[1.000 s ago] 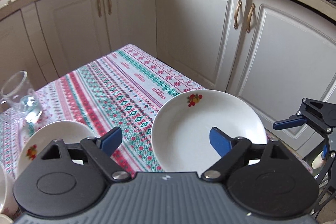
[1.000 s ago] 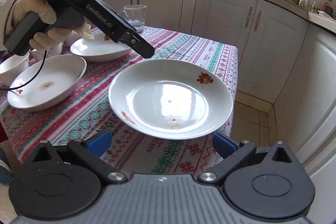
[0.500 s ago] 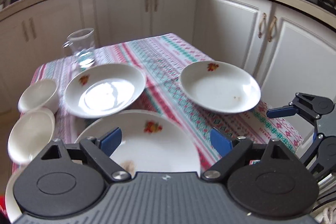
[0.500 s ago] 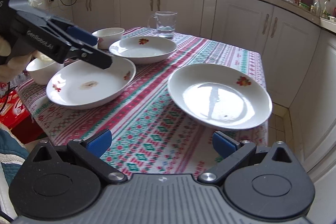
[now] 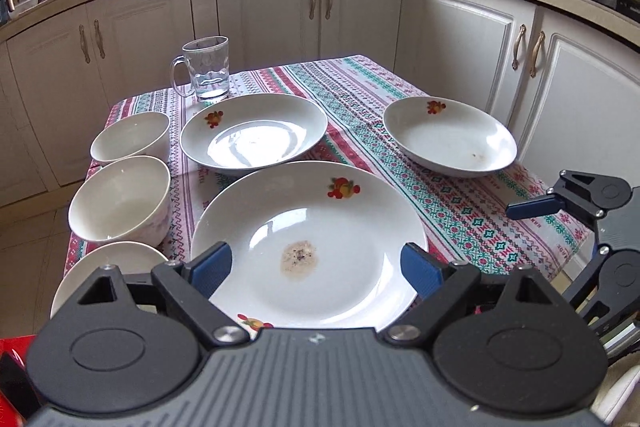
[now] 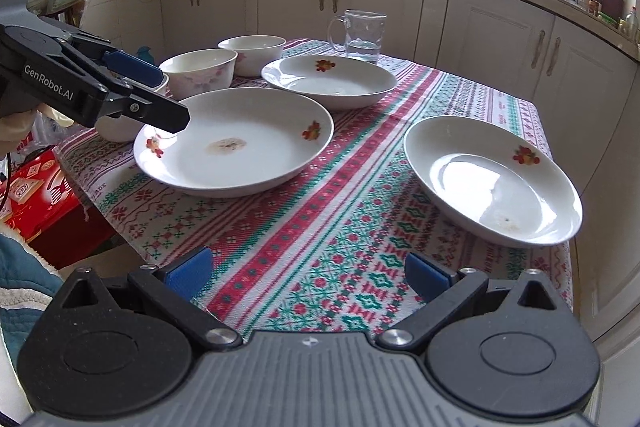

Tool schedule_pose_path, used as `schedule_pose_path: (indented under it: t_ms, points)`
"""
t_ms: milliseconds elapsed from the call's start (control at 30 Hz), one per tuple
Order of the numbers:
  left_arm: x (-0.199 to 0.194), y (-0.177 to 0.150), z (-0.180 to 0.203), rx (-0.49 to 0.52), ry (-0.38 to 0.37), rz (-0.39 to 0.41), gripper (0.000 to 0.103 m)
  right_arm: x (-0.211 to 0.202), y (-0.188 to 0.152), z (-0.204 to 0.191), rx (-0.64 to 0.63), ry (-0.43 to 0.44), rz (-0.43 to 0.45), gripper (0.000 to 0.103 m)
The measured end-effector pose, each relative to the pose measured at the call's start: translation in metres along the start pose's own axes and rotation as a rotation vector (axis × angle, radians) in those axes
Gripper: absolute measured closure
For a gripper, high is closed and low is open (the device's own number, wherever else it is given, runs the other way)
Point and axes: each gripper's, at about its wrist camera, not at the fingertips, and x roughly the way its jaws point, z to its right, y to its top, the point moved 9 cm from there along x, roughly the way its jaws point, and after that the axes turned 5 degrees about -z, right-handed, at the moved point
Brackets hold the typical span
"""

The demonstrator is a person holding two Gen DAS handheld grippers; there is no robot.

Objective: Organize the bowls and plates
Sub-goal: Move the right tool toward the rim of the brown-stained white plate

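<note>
Three white deep plates with fruit motifs lie on the patterned tablecloth: a near one with a brown stain [image 5: 308, 247] [image 6: 234, 141], a far one [image 5: 252, 135] [image 6: 330, 81], and a right one [image 5: 448, 135] [image 6: 490, 181]. Two white bowls [image 5: 120, 203] [image 5: 130, 137] stand at the left, with a third small dish [image 5: 100, 267] at the near left corner. My left gripper [image 5: 314, 269] [image 6: 164, 95] is open and empty, hovering over the stained plate's near rim. My right gripper [image 6: 308, 277] is open and empty above the table's front edge.
A glass mug [image 5: 206, 69] with a little water stands at the far side of the table. White cabinets [image 5: 320, 11] wrap around behind. A red box [image 6: 36, 187] sits on the floor to the left. The table edge [image 6: 560, 267] drops off by the right plate.
Both grippers pulled back from the table and swung left, so all the dishes came into view. The left gripper now hangs over the stained plate. Both stayed open.
</note>
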Motion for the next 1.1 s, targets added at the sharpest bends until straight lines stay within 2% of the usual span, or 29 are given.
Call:
schedule_pose_path:
  t_ms: [67,167,333,400,567,867,1100]
  points:
    - [-0.002,-0.002,-0.004,-0.010,-0.015,0.007,0.012,0.002,0.002,-0.002,-0.005,-0.004,-0.008,0.000]
    - [-0.003,-0.004,-0.013,-0.032,-0.023,0.020,0.006,0.005,0.004,-0.006,-0.011,-0.005,-0.016,0.000]
    - [-0.003,-0.010,-0.029,-0.072,-0.024,0.019,0.006,0.013,0.009,-0.015,-0.035,-0.001,-0.033,0.000]
    - [-0.005,-0.012,-0.033,-0.074,-0.035,0.024,0.005,0.017,0.010,-0.018,-0.037,0.007,-0.043,0.000]
    - [-0.010,-0.011,-0.042,-0.060,-0.007,0.055,0.005,0.031,0.016,-0.029,-0.060,0.031,-0.061,0.000]
    - [-0.007,-0.008,-0.047,-0.055,-0.026,0.050,0.005,0.054,0.027,-0.049,-0.114,0.084,-0.084,0.000]
    - [-0.002,-0.002,-0.047,-0.042,-0.043,0.046,0.005,0.061,0.030,-0.048,-0.103,0.124,-0.087,0.000]
